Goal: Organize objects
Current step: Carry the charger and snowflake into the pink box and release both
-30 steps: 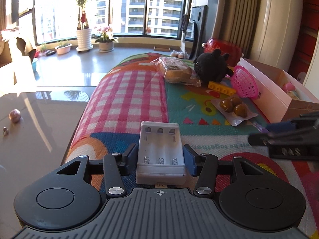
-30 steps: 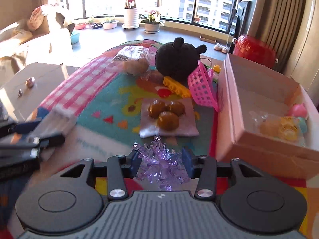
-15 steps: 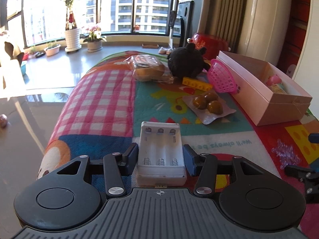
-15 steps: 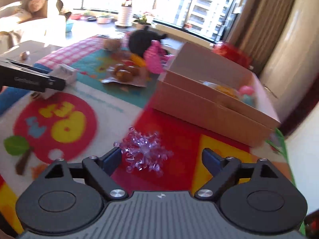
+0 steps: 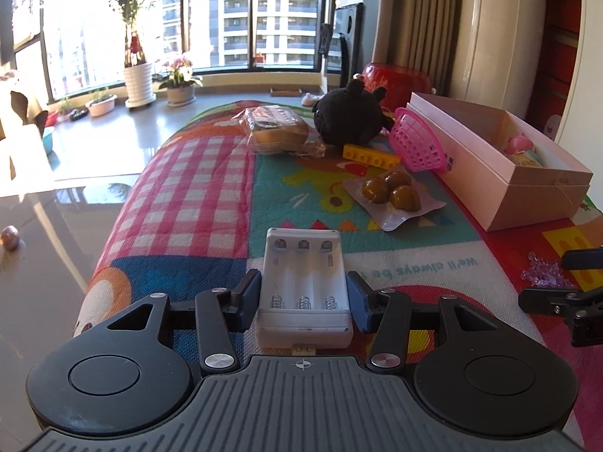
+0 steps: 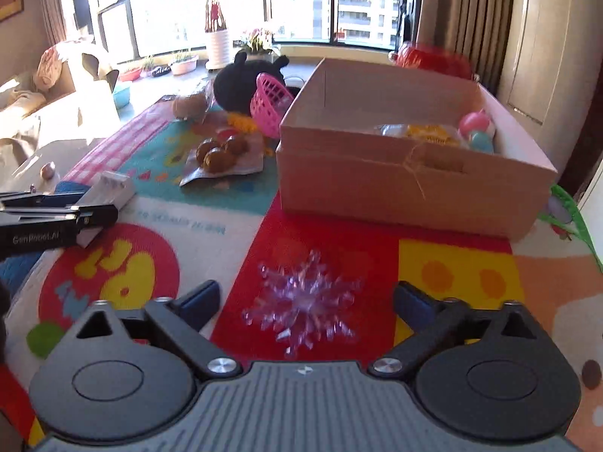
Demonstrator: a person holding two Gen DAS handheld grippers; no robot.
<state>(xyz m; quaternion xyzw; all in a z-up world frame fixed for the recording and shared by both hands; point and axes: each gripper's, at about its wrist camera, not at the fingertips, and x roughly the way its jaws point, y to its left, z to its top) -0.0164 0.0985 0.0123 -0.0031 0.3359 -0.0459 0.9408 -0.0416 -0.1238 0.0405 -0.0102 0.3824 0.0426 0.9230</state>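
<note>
Fingers (image 5: 249,289) of the left gripper (image 5: 303,293) press against both sides of a white battery charger (image 5: 304,286), holding it just above a colourful play mat (image 5: 211,188) that covers the tabletop (image 5: 45,263). The charger's three empty slots face up, springs toward the camera.

The right gripper (image 6: 307,301) has its fingers (image 6: 199,297) spread wide apart, holding nothing. Between them, lying on a red patch of the mat, is a clear purple crystal snowflake (image 6: 303,301), touching neither finger.

Just beyond the snowflake stands an open cardboard box (image 6: 395,188). Inside it, at the far right, are a wrapped yellow snack (image 6: 426,133) and small pink and blue balls (image 6: 476,128).

To the left of the box, a clear packet of three brown chestnuts (image 5: 392,192) lies flat on the mat. Behind it, a pink toy basket (image 5: 416,143) tips on its side against the box, with a yellow building brick (image 5: 371,155), a black plush toy (image 5: 350,116) and a bagged bread bun (image 5: 277,132) near it.

Beyond the mat, potted plants (image 5: 177,83) line a sunny window.
</note>
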